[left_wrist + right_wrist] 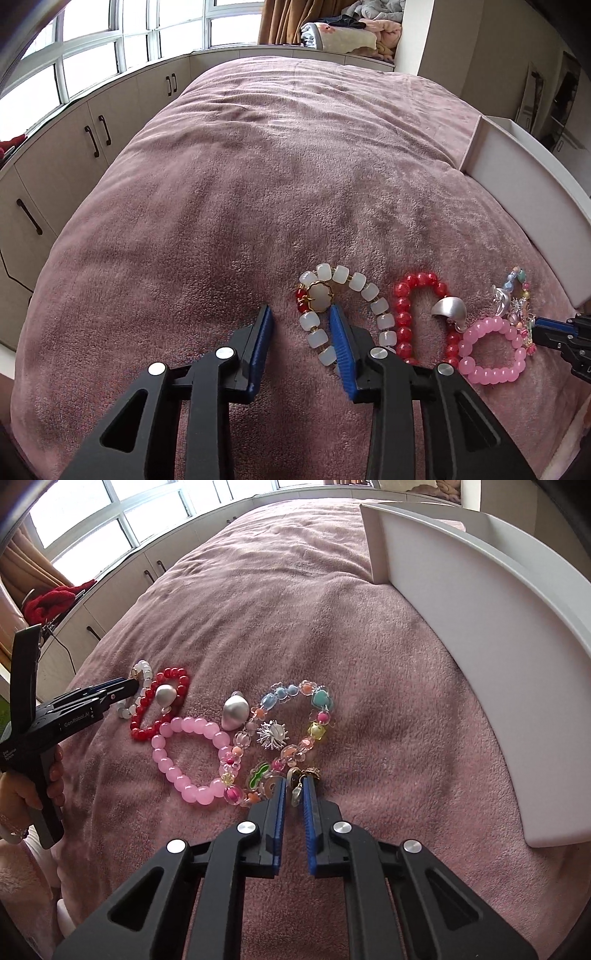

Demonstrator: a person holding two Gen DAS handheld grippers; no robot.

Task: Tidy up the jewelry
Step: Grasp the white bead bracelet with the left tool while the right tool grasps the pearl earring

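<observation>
Several bracelets lie on a pink blanket (258,177). A white bead bracelet (369,295) with a gold flower charm lies at my open left gripper (301,314); its right finger rests inside the loop, the left finger outside. Beside it lie a red bead bracelet (402,317) and a pink bead bracelet (491,350). In the right wrist view, my right gripper (294,786) is narrowly open around a small gold earring (297,788) at the near end of a multicoloured bead bracelet (317,716). A silver spiky brooch (274,734) lies inside that loop.
A white open box (461,635) stands on the blanket to the right. Two silver shell-shaped pieces (235,712) lie among the bracelets. Cabinets (66,155) and windows line the left side beyond the bed. The left gripper (122,690) shows in the right wrist view.
</observation>
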